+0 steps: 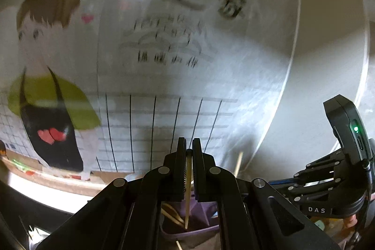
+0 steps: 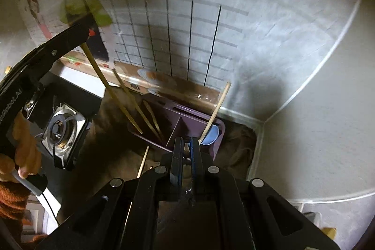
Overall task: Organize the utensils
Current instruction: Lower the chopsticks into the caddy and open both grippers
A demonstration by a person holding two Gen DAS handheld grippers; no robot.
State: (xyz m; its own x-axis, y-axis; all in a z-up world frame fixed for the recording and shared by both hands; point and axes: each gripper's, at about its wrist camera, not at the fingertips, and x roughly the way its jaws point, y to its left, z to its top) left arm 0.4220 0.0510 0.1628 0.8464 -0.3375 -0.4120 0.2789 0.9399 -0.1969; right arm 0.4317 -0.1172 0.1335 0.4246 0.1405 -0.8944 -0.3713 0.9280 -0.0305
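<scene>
Here, left fingers (image 1: 189, 151) clamp a chopstick (image 1: 188, 191) above the purple holder (image 2: 187, 120), right fingers (image 2: 186, 144) nearly closed, empty.

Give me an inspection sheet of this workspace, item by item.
Surface: brown counter, dimly lit.
Job's things: purple utensil holder with chopsticks inside; one chopstick held above it; another chopstick lying on the counter.
Clutter: blue spoon in the holder's right compartment.
Grippers: left gripper shut on the chopstick; right gripper nearly closed, whether it holds anything cannot be told.
Cables: nothing seen.
Surroundings: gas stove at left; cartoon wall poster behind.
</scene>
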